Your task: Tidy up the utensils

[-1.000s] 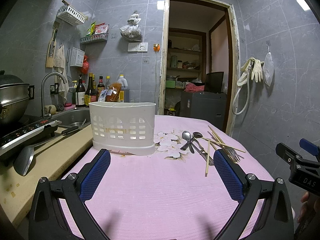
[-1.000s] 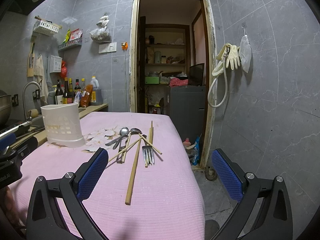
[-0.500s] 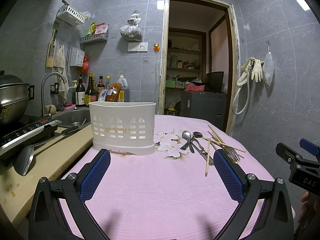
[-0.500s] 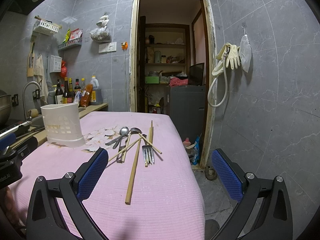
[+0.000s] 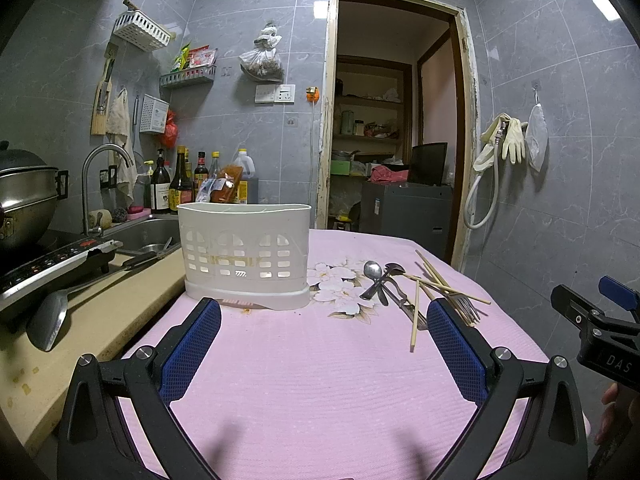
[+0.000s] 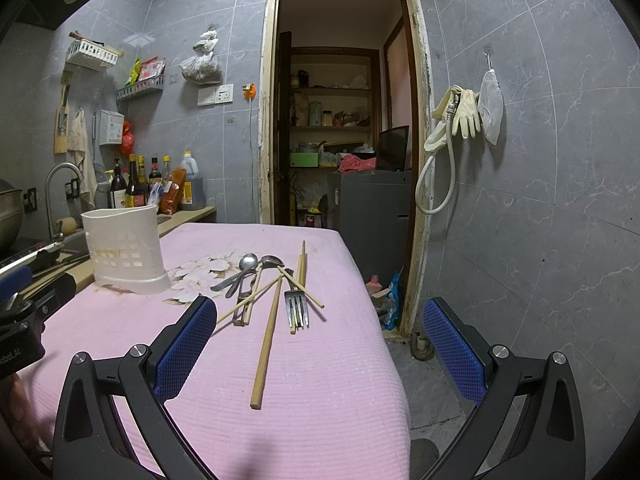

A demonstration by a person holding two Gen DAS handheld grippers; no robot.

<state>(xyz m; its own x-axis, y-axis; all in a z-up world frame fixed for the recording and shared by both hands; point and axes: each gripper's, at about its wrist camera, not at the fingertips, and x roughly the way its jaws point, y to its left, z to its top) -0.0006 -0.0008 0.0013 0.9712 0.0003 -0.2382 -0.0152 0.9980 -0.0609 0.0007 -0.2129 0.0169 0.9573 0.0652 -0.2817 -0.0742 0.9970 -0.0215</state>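
Both grippers hover low over the near end of the pink tablecloth, and neither holds anything. The left gripper has its blue-padded jaws spread wide, pointed at the white utensil holder, which stands upright on the far left of the cloth beside the counter. The right gripper is spread just as wide, facing the loose pile of utensils. There, two spoons lie bowls-far next to the printed flowers, a fork rests tines-near on the right side, and chopsticks cross over them, one long stick reaching nearest. The pile sits well apart from the holder, to its right
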